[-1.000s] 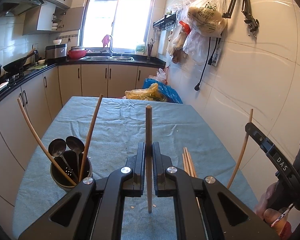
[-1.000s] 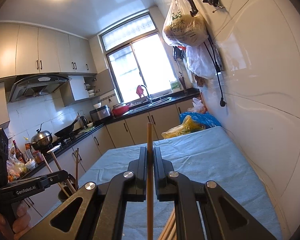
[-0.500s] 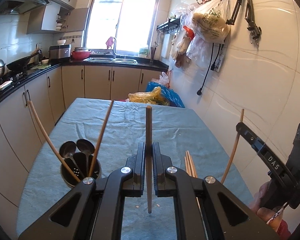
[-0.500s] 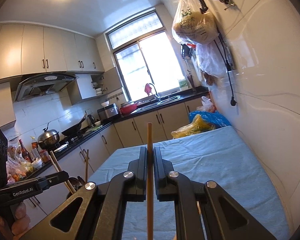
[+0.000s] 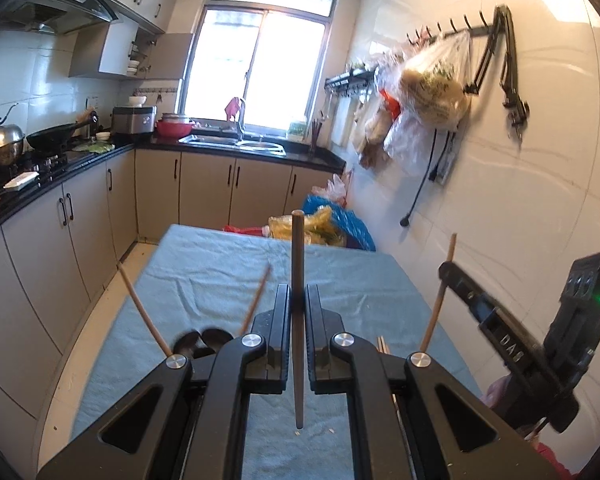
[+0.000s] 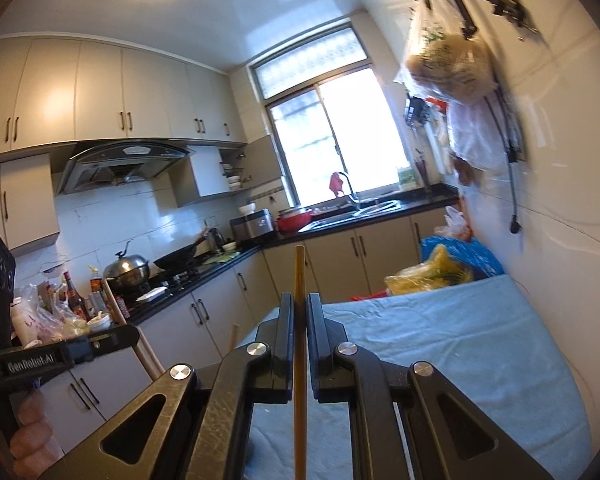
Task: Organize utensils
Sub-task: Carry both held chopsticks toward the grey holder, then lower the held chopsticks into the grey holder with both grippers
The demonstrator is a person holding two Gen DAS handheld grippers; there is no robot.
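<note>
My left gripper (image 5: 298, 292) is shut on a dark brown chopstick (image 5: 298, 248) that stands upright above the blue-clothed table (image 5: 204, 264). Below it the utensil holder with spoons (image 5: 204, 338) is mostly hidden by the jaws; two chopsticks (image 5: 144, 312) lean out of it. Loose chopsticks (image 5: 382, 346) lie on the cloth to the right. My right gripper (image 6: 299, 298) is shut on a light wooden chopstick (image 6: 299, 272), also upright. That right gripper (image 5: 446, 270) shows at the right of the left wrist view, and the left gripper (image 6: 134, 332) at the left of the right wrist view.
Blue and yellow plastic bags (image 5: 320, 228) sit at the table's far end. The tiled wall (image 5: 520, 200) with hanging bags (image 5: 428, 96) runs close along the right. Cabinets and a counter with wok (image 5: 52, 136) and pot line the left; a sink (image 5: 236, 142) is under the window.
Both grippers have risen with their chopsticks still clamped. In the left wrist view the holder has sunk behind the jaws and the table looks farther below.
</note>
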